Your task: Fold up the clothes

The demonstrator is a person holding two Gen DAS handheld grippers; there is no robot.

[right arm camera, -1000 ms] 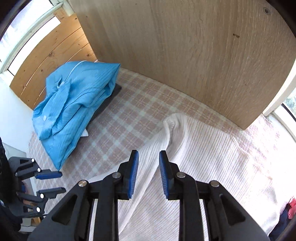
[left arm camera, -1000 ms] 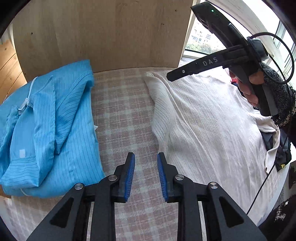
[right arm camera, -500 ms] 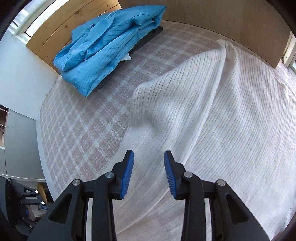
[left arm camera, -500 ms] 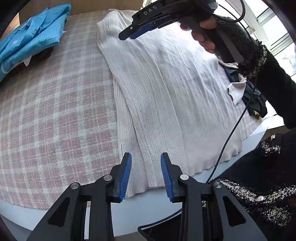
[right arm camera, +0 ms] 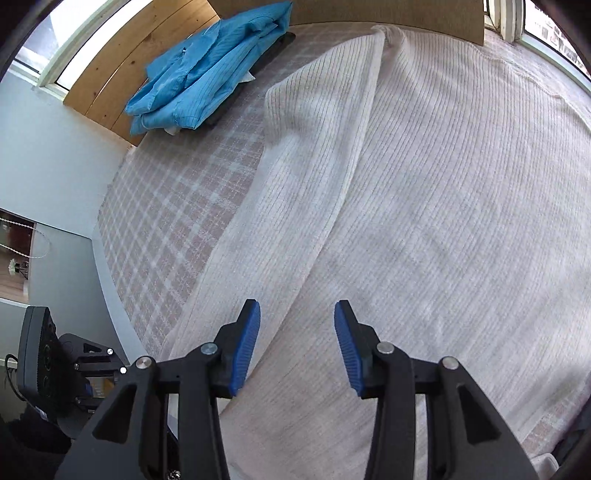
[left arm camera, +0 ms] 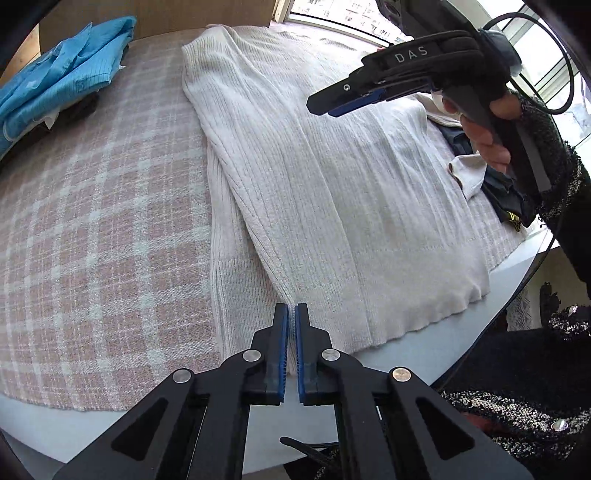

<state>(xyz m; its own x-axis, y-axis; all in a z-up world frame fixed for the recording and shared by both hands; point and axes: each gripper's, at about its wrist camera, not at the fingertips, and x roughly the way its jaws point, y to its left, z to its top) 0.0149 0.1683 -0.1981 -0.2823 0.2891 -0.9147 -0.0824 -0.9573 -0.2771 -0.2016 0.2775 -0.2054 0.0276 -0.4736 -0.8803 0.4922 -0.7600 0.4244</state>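
A cream ribbed sweater lies flat on the pink plaid table cover, its left sleeve folded along the body. My left gripper is shut on the sweater's sleeve cuff at the hem near the table's front edge. My right gripper is open and empty, hovering above the middle of the sweater. It also shows in the left wrist view, held in a hand above the sweater.
A folded blue striped shirt lies on a dark item at the far left, also in the right wrist view. Dark and cream clothes lie at the right. A wooden panel stands behind. The table's front edge is close.
My left gripper moved down to the sweater's hem and closed on the sleeve cuff. My right gripper opened wider and came back over the sweater's middle.
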